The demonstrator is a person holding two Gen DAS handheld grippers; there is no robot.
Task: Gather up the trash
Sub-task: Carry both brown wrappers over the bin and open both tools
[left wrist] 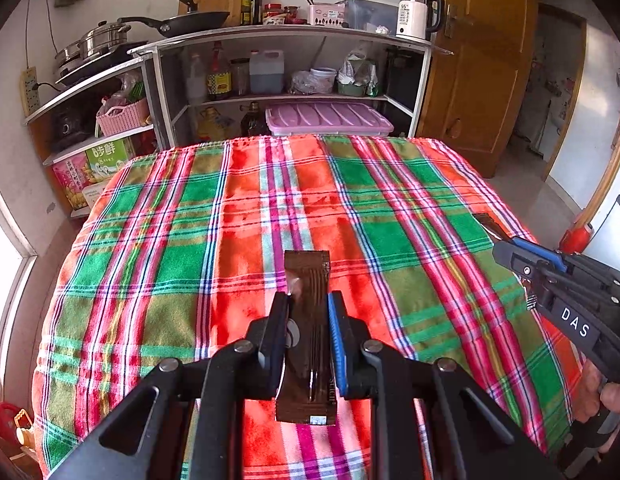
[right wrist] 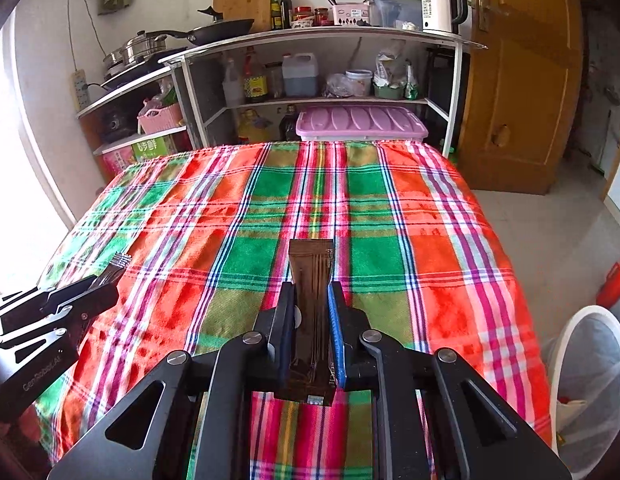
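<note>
My left gripper [left wrist: 309, 300] is shut on a brown snack wrapper [left wrist: 308, 280] and holds it above the plaid tablecloth [left wrist: 182, 248]. My right gripper [right wrist: 310, 290] is shut on a second brown wrapper [right wrist: 312, 264], also above the cloth. In the left wrist view the right gripper [left wrist: 498, 246] shows at the right edge with its wrapper end [left wrist: 488, 224] sticking out. In the right wrist view the left gripper [right wrist: 106, 280] shows at the left edge with a crinkled wrapper end [right wrist: 120, 260].
A white mesh trash bin [right wrist: 590, 380] stands on the floor right of the table. Behind the table is a shelf unit [right wrist: 318, 36] with pans, bottles and a pink-lidded box [right wrist: 360, 122]. A wooden door [right wrist: 522, 80] stands at the back right.
</note>
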